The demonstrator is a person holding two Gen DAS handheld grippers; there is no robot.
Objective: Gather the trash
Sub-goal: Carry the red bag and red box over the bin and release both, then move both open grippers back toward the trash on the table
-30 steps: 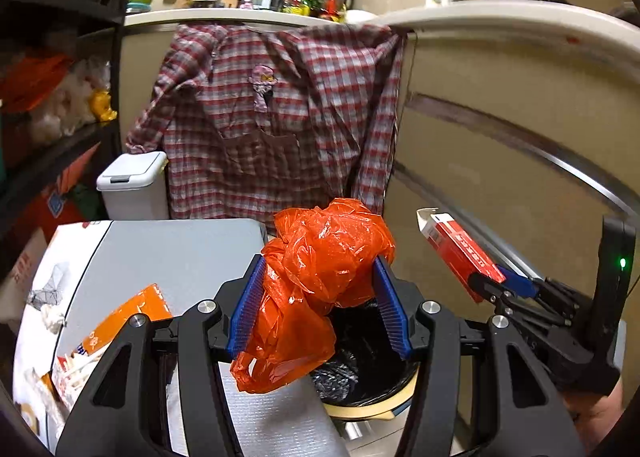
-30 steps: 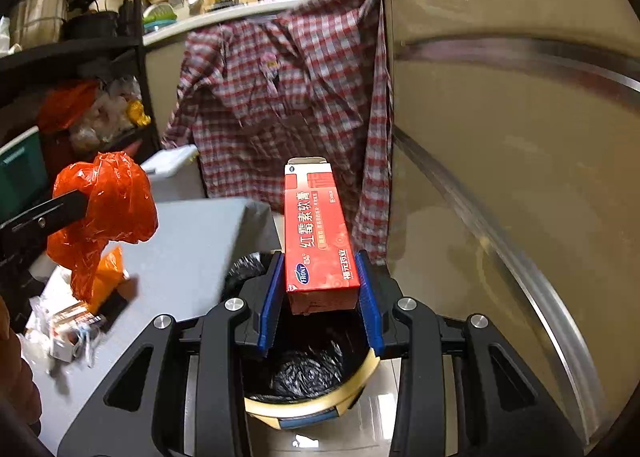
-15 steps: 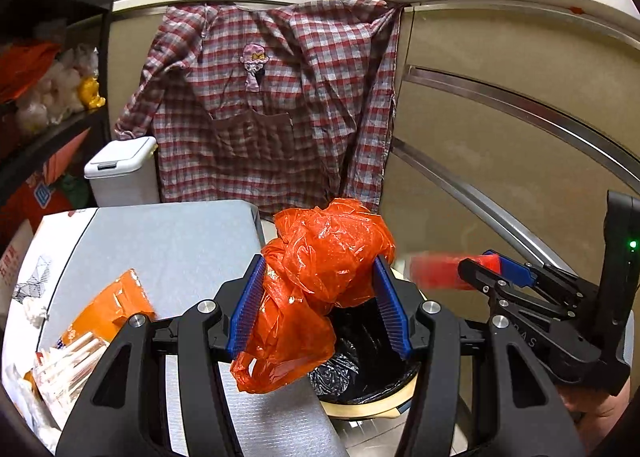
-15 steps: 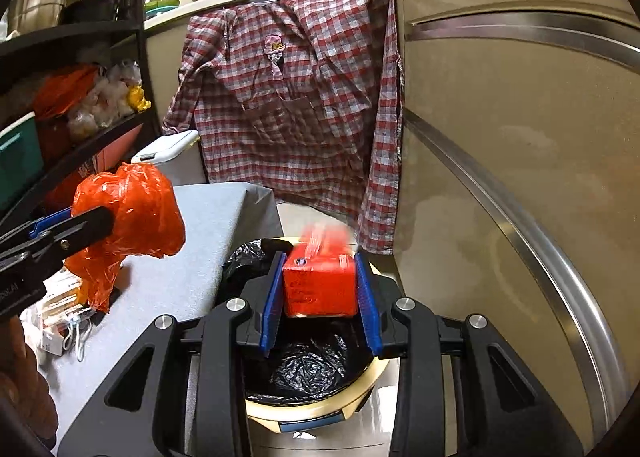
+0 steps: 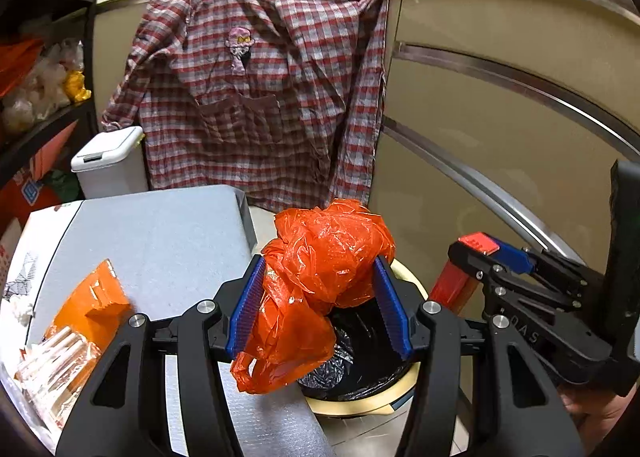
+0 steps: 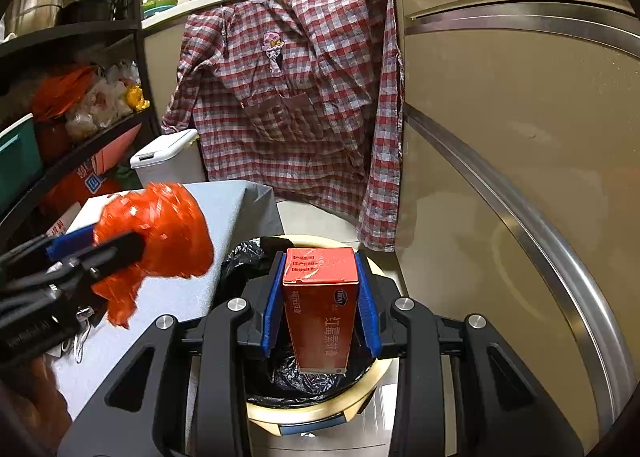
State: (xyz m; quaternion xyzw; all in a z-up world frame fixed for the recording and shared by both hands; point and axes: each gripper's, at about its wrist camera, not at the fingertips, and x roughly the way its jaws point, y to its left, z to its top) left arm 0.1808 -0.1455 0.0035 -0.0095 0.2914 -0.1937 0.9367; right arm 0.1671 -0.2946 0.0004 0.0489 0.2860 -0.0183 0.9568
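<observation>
My left gripper [image 5: 320,271] is shut on a crumpled orange plastic bag [image 5: 332,249], which bulges above the blue pads and droops below them. It hangs over the near left edge of a round bin [image 5: 404,397] lined with black plastic. My right gripper [image 6: 320,263] is shut on a red carton [image 6: 320,321], pinched near one end. The carton tilts steeply down into the mouth of the bin [image 6: 380,377]. The left wrist view shows the right gripper [image 5: 482,253] and the carton [image 5: 450,285] at the right. In the right wrist view the bag [image 6: 168,229] and the left gripper [image 6: 100,245] appear blurred at the left.
A grey table [image 5: 160,233] stands left of the bin, with an orange packet [image 5: 92,305] and clear wrappers [image 5: 52,357] on its near end. Behind it are a white lidded bin [image 5: 108,165] and a hanging plaid shirt [image 5: 260,97]. Beige cabinet fronts [image 5: 500,137] close the right side.
The red carton has swung from pointing up and forward to hanging down over the bin, still between the right pads. My left gripper has come forward and lower with the orange bag.
</observation>
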